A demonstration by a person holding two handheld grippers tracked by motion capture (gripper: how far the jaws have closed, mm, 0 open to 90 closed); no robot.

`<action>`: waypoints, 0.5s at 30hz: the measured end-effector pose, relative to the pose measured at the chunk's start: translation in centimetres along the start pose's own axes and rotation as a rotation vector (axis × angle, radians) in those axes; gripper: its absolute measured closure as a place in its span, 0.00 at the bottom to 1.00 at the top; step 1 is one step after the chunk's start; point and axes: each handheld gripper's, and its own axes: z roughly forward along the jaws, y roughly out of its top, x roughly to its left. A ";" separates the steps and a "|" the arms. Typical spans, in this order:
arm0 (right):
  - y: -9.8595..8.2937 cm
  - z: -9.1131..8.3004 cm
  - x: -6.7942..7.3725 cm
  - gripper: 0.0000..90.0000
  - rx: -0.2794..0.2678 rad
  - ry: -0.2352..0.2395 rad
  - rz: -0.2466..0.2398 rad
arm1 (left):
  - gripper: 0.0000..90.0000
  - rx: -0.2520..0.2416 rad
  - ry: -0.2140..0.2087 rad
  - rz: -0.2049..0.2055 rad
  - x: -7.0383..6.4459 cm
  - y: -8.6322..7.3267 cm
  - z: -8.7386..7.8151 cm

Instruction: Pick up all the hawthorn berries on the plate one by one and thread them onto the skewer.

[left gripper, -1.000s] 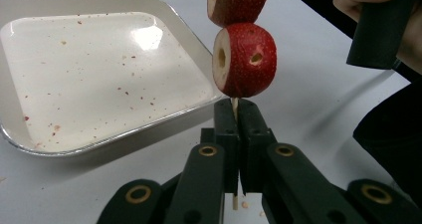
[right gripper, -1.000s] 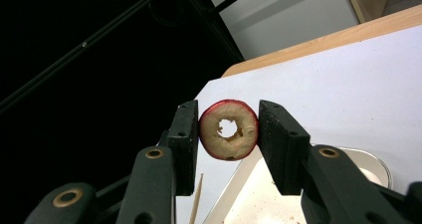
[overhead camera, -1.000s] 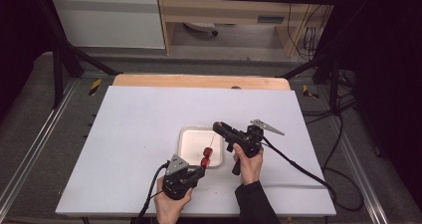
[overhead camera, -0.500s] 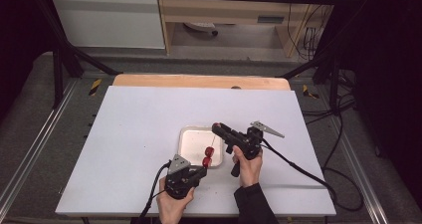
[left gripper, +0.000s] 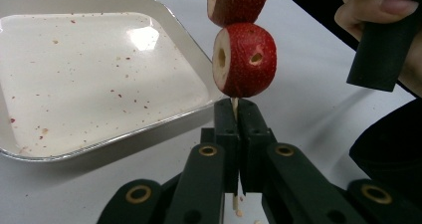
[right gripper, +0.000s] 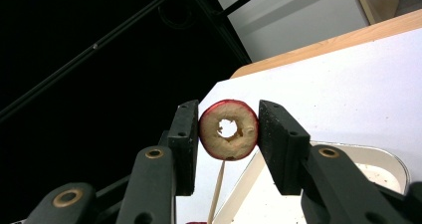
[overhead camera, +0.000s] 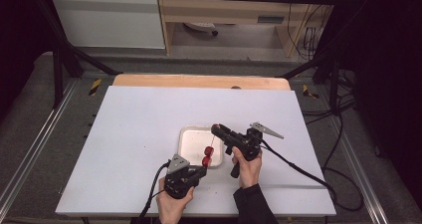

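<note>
Red hawthorn fruit (left gripper: pixel 244 59), cored, two on thin wooden skewer (left gripper: pixel 234 104), upright at near edge of white tray (left gripper: pixel 99 69) on table (overhead camera: pixel 134 134). Left gripper (left gripper: pixel 238 122) jaws clenched on skewer's lower end. Right gripper (right gripper: pixel 228 134) jaws bracket upper fruit (right gripper: pixel 229 129); small gaps either side, not gripping.

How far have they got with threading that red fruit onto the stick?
Two red fruit pieces already sit on the skewer, whose lower end the left gripper clamps upright beside the white tray. In hand: the right gripper has its jaws either side of the upper cored piece, seemingly touching only on one side. The tray holds only crumbs, so little threading seems left beyond seating this piece, probably.
</note>
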 end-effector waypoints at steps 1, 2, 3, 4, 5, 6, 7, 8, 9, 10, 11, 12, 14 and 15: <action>0.0 0.0 0.0 0.69 0.000 -0.002 -0.002 | 0.98 -0.002 0.004 0.005 0.0 0.0 0.0; -0.1 0.0 0.0 0.69 0.002 -0.002 -0.003 | 0.98 0.002 0.001 -0.003 0.0 0.0 0.1; -0.1 0.0 0.0 0.69 0.003 -0.002 0.000 | 0.98 -0.005 0.007 0.002 0.1 0.0 0.0; -0.1 0.0 0.0 0.69 0.004 -0.001 0.003 | 0.98 -0.007 0.007 -0.001 0.1 0.0 0.0; -0.2 0.1 0.0 0.69 0.005 0.000 0.000 | 0.98 -0.005 0.002 -0.011 0.1 0.0 0.0; -0.2 0.1 0.0 0.69 0.006 0.001 0.000 | 0.98 -0.008 -0.001 -0.013 0.1 0.0 0.0; -0.3 0.1 0.0 0.69 0.007 0.001 0.001 | 0.98 -0.010 0.000 -0.015 0.1 0.0 0.0; -0.4 0.1 0.0 0.69 0.012 0.001 0.000 | 0.98 -0.010 0.000 -0.017 0.1 0.0 0.0; -0.4 0.2 0.0 0.69 0.015 0.000 0.000 | 0.98 -0.011 0.003 -0.018 0.1 0.0 0.0; -0.5 0.2 0.0 0.69 0.018 0.000 0.006 | 0.98 -0.011 0.005 -0.019 0.1 0.0 0.1; -0.6 0.2 0.0 0.69 0.020 0.000 0.003 | 0.98 -0.009 0.003 -0.022 0.1 0.0 0.1; -0.7 0.2 0.0 0.69 0.021 0.000 0.003 | 0.98 -0.008 0.004 -0.023 0.0 0.0 0.1; -0.8 0.2 0.0 0.69 0.021 -0.001 0.001 | 0.98 -0.003 0.003 -0.025 0.0 0.0 0.3; -0.8 0.2 0.1 0.69 0.021 -0.002 0.001 | 0.98 -0.001 0.002 -0.026 0.0 0.0 0.3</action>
